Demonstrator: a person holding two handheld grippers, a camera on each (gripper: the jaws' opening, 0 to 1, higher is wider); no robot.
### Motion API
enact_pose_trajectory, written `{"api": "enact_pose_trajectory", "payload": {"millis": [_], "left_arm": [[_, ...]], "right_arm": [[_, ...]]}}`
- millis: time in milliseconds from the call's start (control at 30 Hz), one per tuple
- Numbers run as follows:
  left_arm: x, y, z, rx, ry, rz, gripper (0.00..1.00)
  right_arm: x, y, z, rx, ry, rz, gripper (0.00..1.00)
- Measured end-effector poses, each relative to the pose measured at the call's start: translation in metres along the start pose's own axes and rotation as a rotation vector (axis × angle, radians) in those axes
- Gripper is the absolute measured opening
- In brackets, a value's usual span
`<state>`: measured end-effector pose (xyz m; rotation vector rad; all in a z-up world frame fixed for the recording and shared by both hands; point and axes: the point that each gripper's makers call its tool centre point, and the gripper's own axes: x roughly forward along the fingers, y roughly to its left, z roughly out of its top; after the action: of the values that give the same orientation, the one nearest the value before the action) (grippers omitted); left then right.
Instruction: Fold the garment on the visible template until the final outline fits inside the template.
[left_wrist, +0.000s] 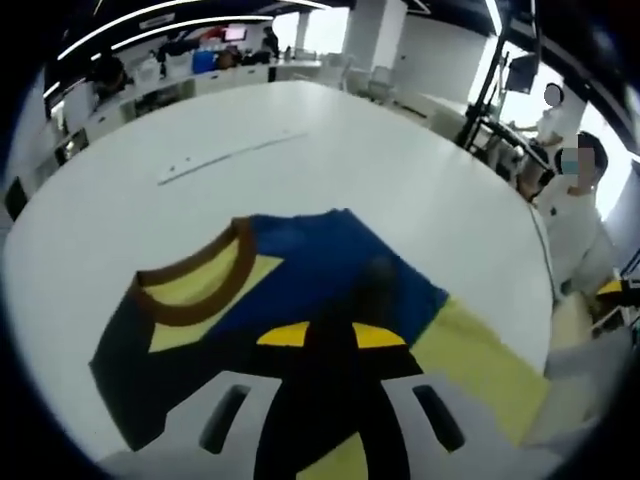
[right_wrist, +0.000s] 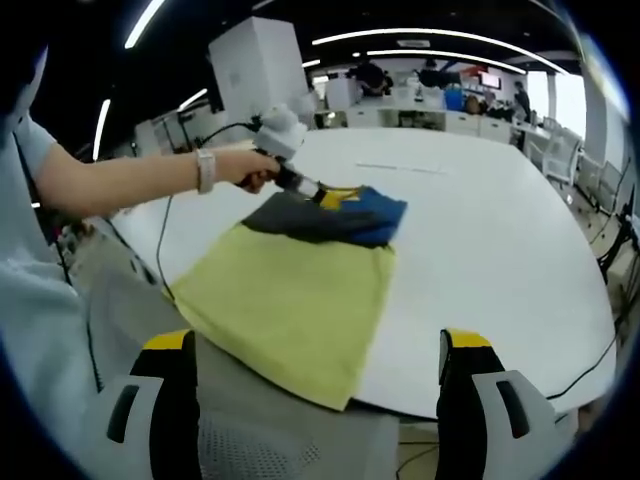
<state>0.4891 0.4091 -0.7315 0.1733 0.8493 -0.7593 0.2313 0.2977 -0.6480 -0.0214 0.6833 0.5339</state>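
A yellow and blue T-shirt with a brown ribbed collar (left_wrist: 205, 285) is spread on the large white tabletop (left_wrist: 330, 160), near the edge closest to the person. In the right gripper view the garment (right_wrist: 300, 285) is seen with its yellow body running to the table edge and its dark blue and charcoal shoulder part folded over at the far end. No template outline can be made out on the tabletop in either view.

The left gripper (left_wrist: 330, 335) is held low over the blue shoulder area, its black yellow-tipped jaws drawn close together; they appear to be pinching a fold of the fabric, though the contact itself is hidden behind the jaws. In the right gripper view the same tool (right_wrist: 305, 183) is seen at the collar end of the garment, gripped by the person's left hand (right_wrist: 250, 165) on an arm stretched out level from the left, with a white watch (right_wrist: 205, 170) on the wrist.

The right gripper (right_wrist: 320, 375) is kept back from the table, off the near edge, its two yellow-tipped jaws spread wide with nothing between them.

A grey mesh surface (right_wrist: 250, 440), perhaps a chair seat, is seen below the table edge. Two people in white (left_wrist: 570, 200) are standing beyond the far right side of the table, and office desks (left_wrist: 180, 75) line the background.
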Motion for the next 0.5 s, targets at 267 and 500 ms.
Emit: {"api": "enact_pose_trajectory", "payload": {"millis": [267, 500], "left_arm": [[0.007, 0.004, -0.013, 0.087, 0.055, 0.031, 0.09], [0.014, 0.003, -0.020, 0.155, 0.092, 0.045, 0.09]], "right_arm": [[0.002, 0.000, 0.004, -0.007, -0.001, 0.006, 1.00], [0.002, 0.000, 0.004, -0.004, 0.001, 0.008, 1.00]]}}
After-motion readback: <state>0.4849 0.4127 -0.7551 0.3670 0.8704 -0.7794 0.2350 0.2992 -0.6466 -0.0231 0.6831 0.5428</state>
